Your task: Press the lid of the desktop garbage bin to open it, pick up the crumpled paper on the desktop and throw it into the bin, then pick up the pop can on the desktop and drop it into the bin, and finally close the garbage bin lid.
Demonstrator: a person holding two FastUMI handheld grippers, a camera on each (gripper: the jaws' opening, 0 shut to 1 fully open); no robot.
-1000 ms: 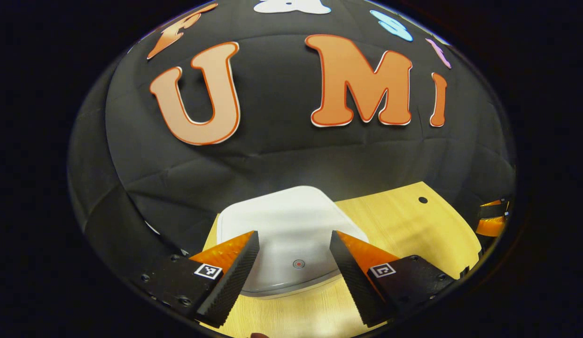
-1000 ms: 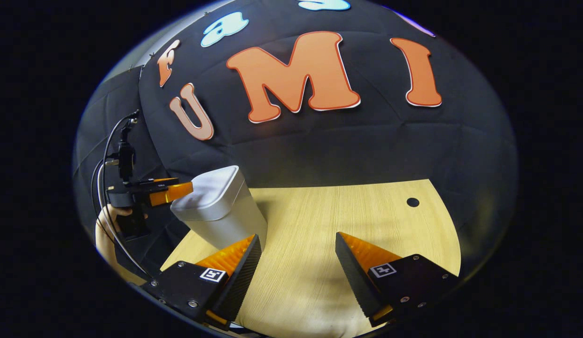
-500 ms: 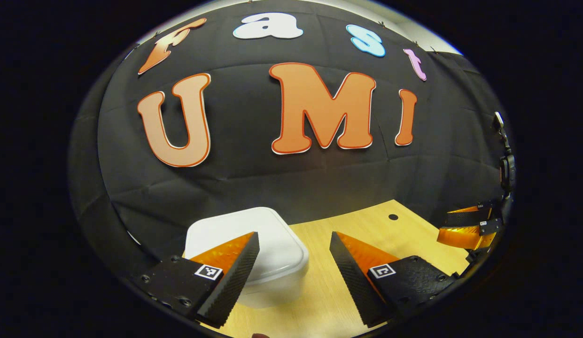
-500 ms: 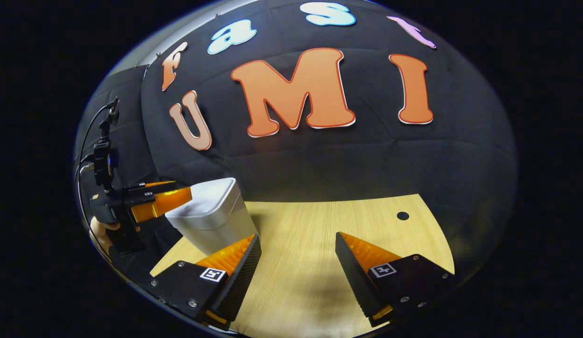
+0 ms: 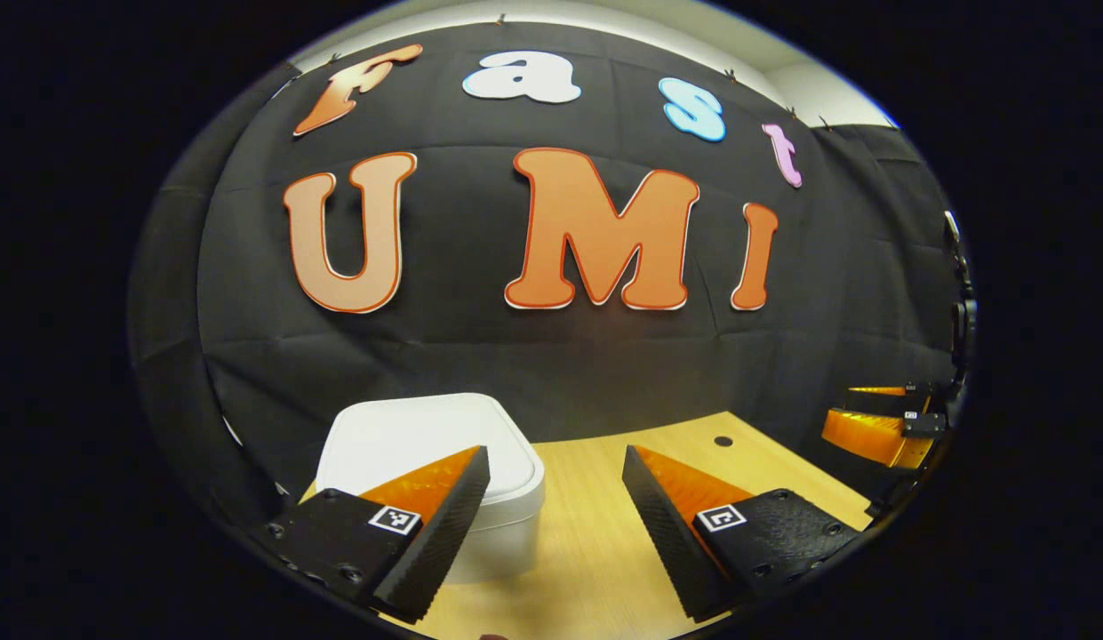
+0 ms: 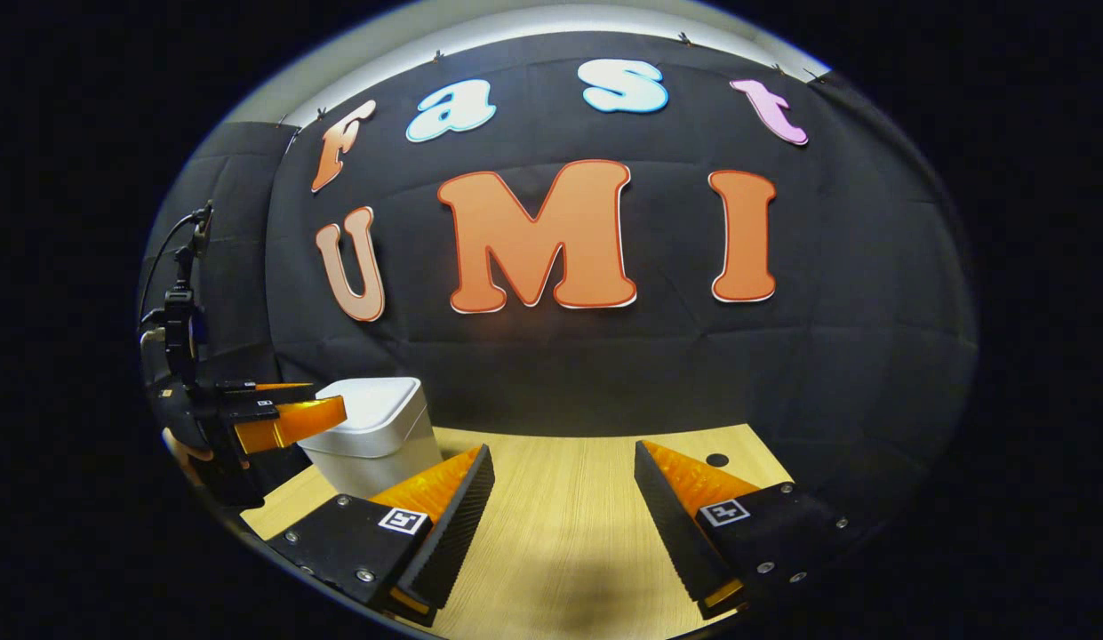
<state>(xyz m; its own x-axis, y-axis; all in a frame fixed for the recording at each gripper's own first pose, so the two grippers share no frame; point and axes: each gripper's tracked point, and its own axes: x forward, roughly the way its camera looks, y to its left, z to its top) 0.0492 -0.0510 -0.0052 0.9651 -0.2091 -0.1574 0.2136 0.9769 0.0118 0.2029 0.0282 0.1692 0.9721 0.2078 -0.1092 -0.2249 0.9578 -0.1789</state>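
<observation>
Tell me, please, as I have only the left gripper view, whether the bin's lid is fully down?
Observer: In the right gripper view the bin shows from the side, upright on the table, with its lid lying flat and shut.
Operator: Thank you. Where does my left tool sit against it?
Observer: The left tool is beside the bin at about lid height, fingers apart. I cannot tell whether it touches.
Operator: And what is behind the tool?
Observer: A hand grips it from below, and a cable rises from its back end.
</observation>
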